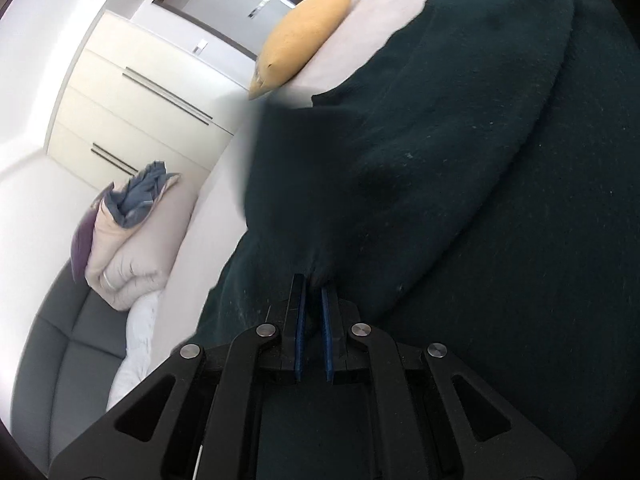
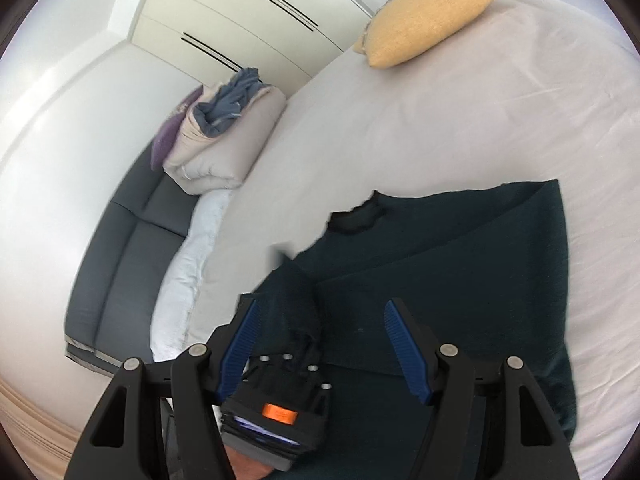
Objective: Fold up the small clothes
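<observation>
Now you are pinching a fold of the dark green garment [image 1: 460,184] in the left tool [image 1: 313,280]; the right tool [image 2: 320,312] is hovering wide above it, cloth spreading rightward across the bed [image 2: 440,128].

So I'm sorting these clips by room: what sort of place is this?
Most likely a bedroom. A wide bed under a pale sheet fills the view, with a yellow pillow at its far end, a folded duvet beside it, and a built-in wardrobe along the wall.
</observation>
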The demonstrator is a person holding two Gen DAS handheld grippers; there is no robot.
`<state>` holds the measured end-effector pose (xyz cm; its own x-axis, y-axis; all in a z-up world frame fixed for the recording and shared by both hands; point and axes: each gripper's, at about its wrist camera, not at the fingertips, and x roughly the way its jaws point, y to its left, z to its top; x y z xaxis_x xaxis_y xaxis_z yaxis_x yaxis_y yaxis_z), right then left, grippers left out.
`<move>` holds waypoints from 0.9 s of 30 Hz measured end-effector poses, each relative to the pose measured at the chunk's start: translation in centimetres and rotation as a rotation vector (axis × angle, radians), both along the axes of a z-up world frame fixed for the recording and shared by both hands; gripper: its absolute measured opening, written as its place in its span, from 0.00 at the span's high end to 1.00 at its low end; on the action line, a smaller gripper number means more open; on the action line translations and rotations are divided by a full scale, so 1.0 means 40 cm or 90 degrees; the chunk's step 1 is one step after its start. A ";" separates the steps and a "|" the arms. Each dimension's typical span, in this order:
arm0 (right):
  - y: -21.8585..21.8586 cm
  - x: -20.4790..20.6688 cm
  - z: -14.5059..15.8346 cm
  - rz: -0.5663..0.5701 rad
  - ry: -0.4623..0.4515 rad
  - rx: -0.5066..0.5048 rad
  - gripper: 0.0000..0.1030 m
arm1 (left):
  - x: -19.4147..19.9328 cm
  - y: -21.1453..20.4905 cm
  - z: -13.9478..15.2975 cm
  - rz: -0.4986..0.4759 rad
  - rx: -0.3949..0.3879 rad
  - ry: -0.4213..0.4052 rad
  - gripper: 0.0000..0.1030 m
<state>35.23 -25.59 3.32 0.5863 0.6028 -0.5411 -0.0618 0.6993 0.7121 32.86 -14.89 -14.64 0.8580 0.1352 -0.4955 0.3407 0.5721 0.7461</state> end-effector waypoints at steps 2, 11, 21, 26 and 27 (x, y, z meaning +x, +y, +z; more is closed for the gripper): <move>0.027 0.029 -0.017 0.025 0.020 -0.009 0.33 | -0.005 0.006 0.002 -0.008 0.002 -0.002 0.94; 0.170 0.179 -0.191 0.078 0.149 -0.020 0.33 | -0.041 0.102 0.040 0.016 -0.096 -0.006 0.94; 0.237 0.280 -0.289 0.071 0.192 0.006 0.67 | -0.040 0.097 0.022 0.024 -0.127 -0.010 0.94; 0.244 0.260 -0.272 0.081 0.158 -0.040 0.88 | -0.026 0.121 0.059 0.041 -0.171 0.000 0.93; 0.232 0.252 -0.266 0.076 0.151 -0.039 0.88 | -0.030 0.135 0.078 0.046 -0.195 0.005 0.93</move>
